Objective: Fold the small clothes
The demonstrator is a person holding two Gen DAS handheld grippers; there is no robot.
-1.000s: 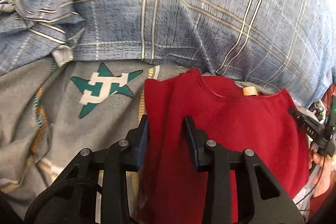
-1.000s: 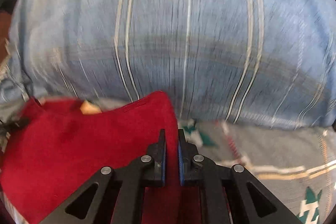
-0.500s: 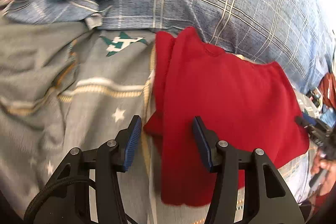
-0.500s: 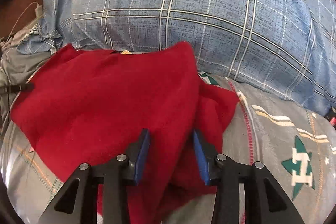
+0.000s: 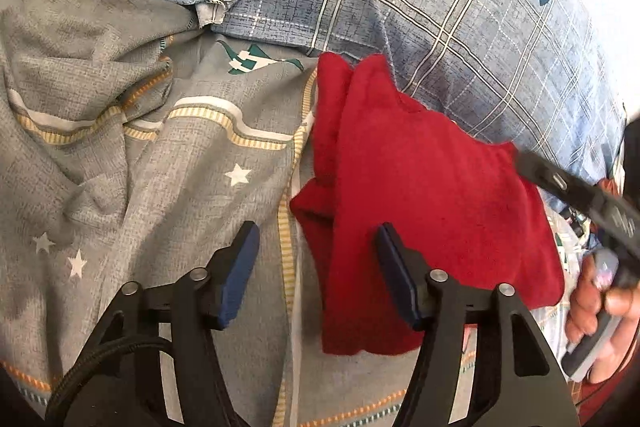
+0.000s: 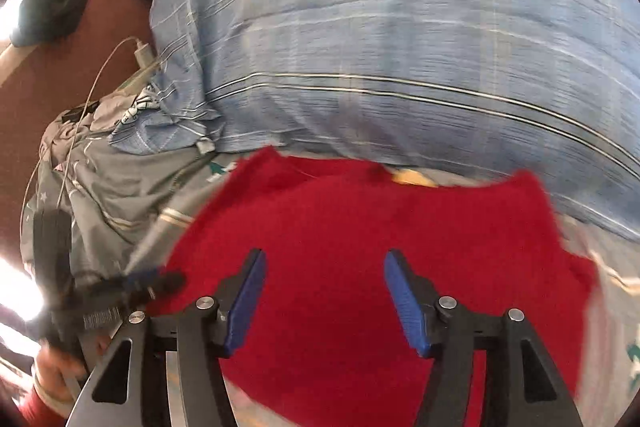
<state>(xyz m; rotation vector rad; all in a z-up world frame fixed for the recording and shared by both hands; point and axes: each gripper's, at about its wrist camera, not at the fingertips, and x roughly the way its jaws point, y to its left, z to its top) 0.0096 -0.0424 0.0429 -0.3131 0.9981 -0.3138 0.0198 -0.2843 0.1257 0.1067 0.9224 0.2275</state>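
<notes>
Both claws, left and right, opening, gripping nothing, having released the folded red fleece garment, now lying on the grey patterned bedsheet; fold apparently placed.

the bed is covered with a grey sheet that has stars and yellow striped bands. a folded red garment lies directly on this sheet, and its far edge touches a big blue plaid pillow. the sheet is wrinkled on the left side.
</notes>
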